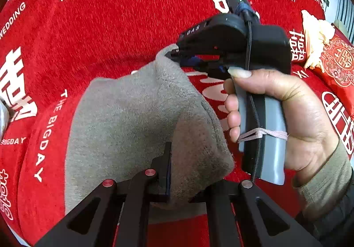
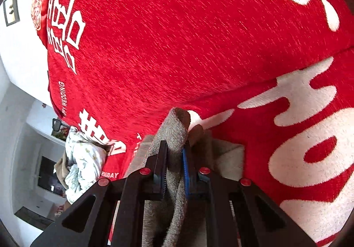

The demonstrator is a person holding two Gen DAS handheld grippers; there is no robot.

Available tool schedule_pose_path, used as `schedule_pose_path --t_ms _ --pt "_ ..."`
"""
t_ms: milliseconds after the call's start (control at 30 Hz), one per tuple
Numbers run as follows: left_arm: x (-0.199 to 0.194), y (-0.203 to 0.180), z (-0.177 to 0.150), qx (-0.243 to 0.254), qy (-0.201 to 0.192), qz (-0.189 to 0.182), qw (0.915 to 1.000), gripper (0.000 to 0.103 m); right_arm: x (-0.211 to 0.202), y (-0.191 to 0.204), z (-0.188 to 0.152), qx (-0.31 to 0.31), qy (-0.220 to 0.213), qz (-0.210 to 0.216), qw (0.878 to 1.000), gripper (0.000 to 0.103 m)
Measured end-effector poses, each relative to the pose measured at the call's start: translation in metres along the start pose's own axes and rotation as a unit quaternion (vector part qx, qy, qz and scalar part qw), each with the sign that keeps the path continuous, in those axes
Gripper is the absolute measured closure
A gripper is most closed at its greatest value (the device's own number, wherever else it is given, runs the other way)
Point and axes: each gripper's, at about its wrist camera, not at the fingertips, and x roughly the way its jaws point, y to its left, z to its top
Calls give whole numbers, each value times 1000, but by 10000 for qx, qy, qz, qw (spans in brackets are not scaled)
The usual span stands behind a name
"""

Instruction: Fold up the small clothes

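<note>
Grey garment (image 1: 137, 118): I held it mid-fold above the red blanket (image 1: 132, 25)
Left gripper (image 1: 177, 171): clamped its near edge
Right gripper (image 2: 174, 167): clamped its far corner
Left: laying down, smoothing

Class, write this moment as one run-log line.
left gripper: shut on grey garment | right gripper: shut on grey garment | surface: red cover

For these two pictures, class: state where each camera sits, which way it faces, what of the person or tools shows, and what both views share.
Left wrist: sits on the left tool, facing down along its fingers at the grey garment it pinches on the red printed cover; the right tool and the person's hand show.
Right wrist: sits on the right tool, facing the cover at a shallower slant; only its own fingers show, shut on the garment.
Shared: garment and cover.
</note>
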Motion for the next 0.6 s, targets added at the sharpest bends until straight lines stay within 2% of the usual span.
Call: schedule_pose_path --t_ms 167,333,367,400,433,467,500,600 --pt "24 6 -8 -191 305 -192 9992 94 7 -14 -3 17 116 -320 9994 91" --pt "26 18 -13 -448 205 -462 9977 93 7 -23 -5 -71 130 -566 9983 91" --pt "25 20 -13 -461 211 -483 9975 86 4 -23 -4 -63 104 -615 9980 89" --pt "24 22 -13 -469 218 -598 9969 68 2 -22 -4 -37 74 -678 9977 87" --pt "22 23 -13 -493 237 -686 9961 56 -2 -23 -3 -2 7 -809 9967 85" --pt "20 24 -14 -523 227 -761 9955 35 -6 -21 -3 9 -47 -928 9957 84" --pt "13 27 -15 -558 103 -781 9953 26 -10 -18 -3 -34 -93 -970 9952 84" --pt "-8 29 -18 -465 -174 -819 9954 23 -21 -2 -5 -190 -159 -729 9970 79"
